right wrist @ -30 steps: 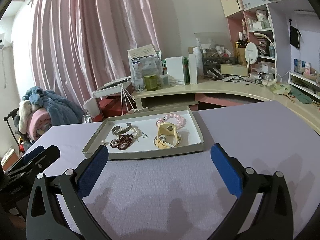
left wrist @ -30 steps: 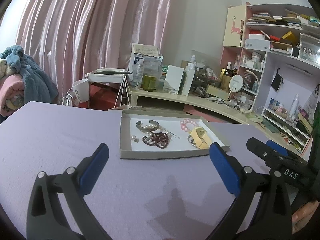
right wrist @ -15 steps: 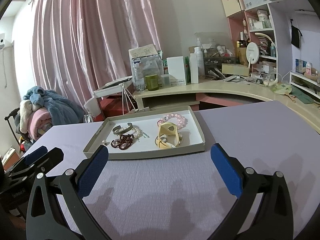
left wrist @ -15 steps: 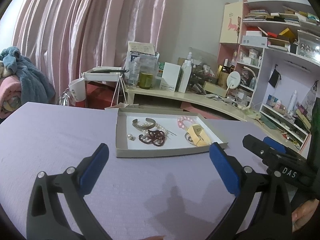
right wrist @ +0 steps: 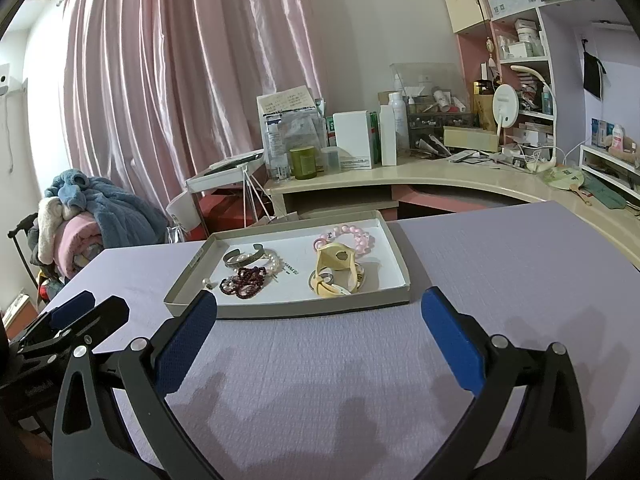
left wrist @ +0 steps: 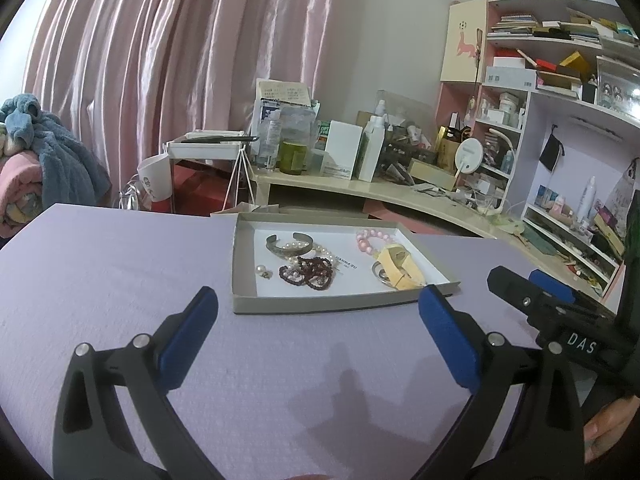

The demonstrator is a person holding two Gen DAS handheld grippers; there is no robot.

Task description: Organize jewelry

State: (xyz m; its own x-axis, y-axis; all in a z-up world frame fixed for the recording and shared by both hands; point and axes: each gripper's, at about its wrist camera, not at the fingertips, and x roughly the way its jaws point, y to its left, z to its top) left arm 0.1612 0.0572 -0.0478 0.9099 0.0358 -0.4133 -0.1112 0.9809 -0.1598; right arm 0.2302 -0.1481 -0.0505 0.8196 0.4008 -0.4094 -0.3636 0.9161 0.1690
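Left wrist view: left tongs (left wrist: 316, 304) spread wide, empty, above lilac surface (left wrist: 120, 264). Right tongs (right wrist: 318, 308) likewise wide apart, holding nothing. Tray (left wrist: 320, 304) just beyond both, carrying silver cuff (left wrist: 288, 246), dark red beads (left wrist: 310, 274), pink bead bracelet (right wrist: 348, 236), yellow band (right wrist: 336, 270).

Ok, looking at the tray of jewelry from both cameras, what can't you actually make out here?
- Left view: the right finger tip covers the tray's near right corner.
- Right view: the left finger tip hides the tray's near left edge; the tray wall partly hides the loose pearl.
- Both views: the dark bead bracelet and pearl strand are tangled; how many pieces is unclear.
- The tray's printed text is too small to read.
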